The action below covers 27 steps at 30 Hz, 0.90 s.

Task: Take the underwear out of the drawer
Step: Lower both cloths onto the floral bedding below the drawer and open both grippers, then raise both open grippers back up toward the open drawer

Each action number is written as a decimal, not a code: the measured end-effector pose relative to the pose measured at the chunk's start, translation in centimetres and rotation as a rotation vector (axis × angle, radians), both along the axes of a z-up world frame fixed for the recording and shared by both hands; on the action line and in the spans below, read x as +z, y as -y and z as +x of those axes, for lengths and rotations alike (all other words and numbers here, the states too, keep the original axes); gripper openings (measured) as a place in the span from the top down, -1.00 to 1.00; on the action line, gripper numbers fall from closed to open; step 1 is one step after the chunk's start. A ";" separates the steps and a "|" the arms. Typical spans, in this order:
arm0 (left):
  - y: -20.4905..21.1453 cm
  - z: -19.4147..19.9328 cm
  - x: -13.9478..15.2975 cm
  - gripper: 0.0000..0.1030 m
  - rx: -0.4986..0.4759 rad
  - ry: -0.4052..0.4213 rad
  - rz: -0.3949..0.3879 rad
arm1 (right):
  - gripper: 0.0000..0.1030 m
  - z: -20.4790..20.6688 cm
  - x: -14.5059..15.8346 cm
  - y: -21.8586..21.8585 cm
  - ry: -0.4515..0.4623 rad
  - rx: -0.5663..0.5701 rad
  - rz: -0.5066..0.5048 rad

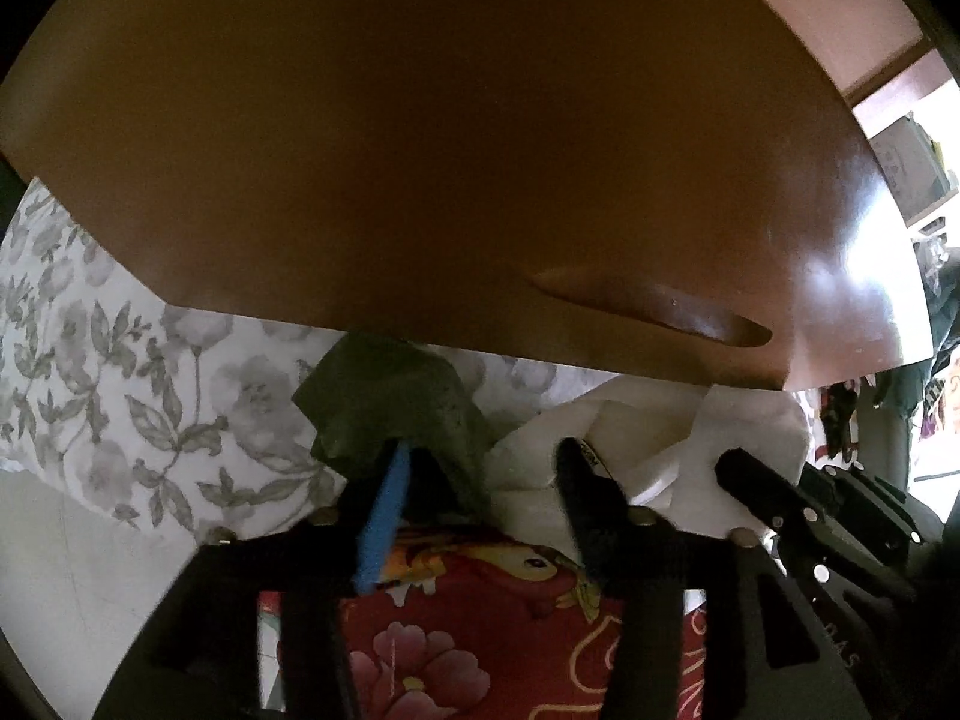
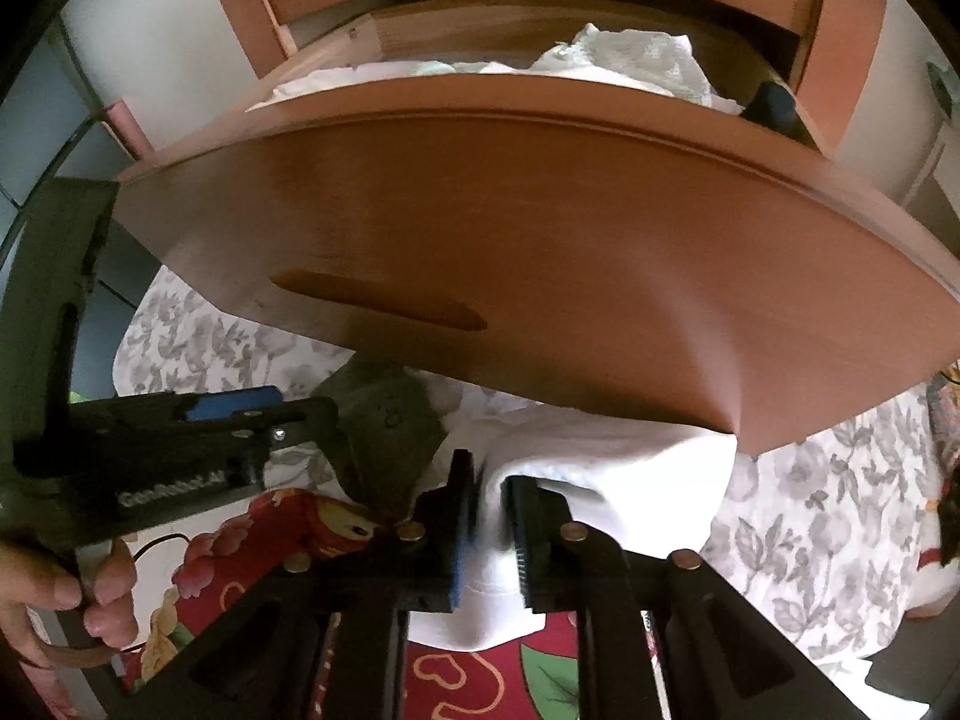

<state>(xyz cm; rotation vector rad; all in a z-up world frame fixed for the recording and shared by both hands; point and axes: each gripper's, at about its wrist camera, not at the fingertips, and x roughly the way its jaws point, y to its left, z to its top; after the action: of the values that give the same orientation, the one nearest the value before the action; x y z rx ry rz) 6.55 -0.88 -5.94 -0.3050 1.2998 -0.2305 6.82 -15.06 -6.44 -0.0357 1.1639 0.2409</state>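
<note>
The brown drawer front (image 2: 480, 228) fills the upper part of both views, and the drawer behind it stands pulled out with white garments (image 2: 624, 60) inside. Below it, my right gripper (image 2: 492, 498) is shut on a white piece of underwear (image 2: 600, 456) that hangs over the bed. A dark green garment (image 1: 384, 402) lies bunched on the bed against the tip of the blue-padded finger (image 1: 384, 516) of my left gripper (image 1: 483, 462), whose jaws stand wide apart. The right gripper's black finger (image 1: 756, 486) shows at the right of the left wrist view.
A grey floral sheet (image 1: 120, 384) covers the bed under the drawer, and a red flowered blanket (image 1: 480, 642) lies nearer. The drawer front has a slot handle (image 2: 378, 300). A person's hand (image 2: 90, 594) holds the left gripper's grip. The cabinet frame (image 2: 852, 18) rises behind.
</note>
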 end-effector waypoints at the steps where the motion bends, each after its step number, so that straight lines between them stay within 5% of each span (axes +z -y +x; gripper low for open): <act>1: -0.2 0.0 0.1 -0.18 0.007 0.003 -0.002 | 0.45 0.0 0.0 0.2 0.000 -0.007 -0.003; 4: -0.4 -0.1 0.3 -0.26 0.019 0.008 -0.005 | -0.04 -0.1 0.2 0.5 0.006 -0.023 -0.017; 27: -2.1 -0.2 0.6 -0.85 0.095 0.057 0.078 | -1.00 -0.2 0.1 4.8 0.030 -0.181 0.001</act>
<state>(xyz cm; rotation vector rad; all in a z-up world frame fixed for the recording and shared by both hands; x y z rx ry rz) 6.37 1.18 -5.33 -0.2914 1.2319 -0.1068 6.61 -19.85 -6.32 0.0670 1.1293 0.0803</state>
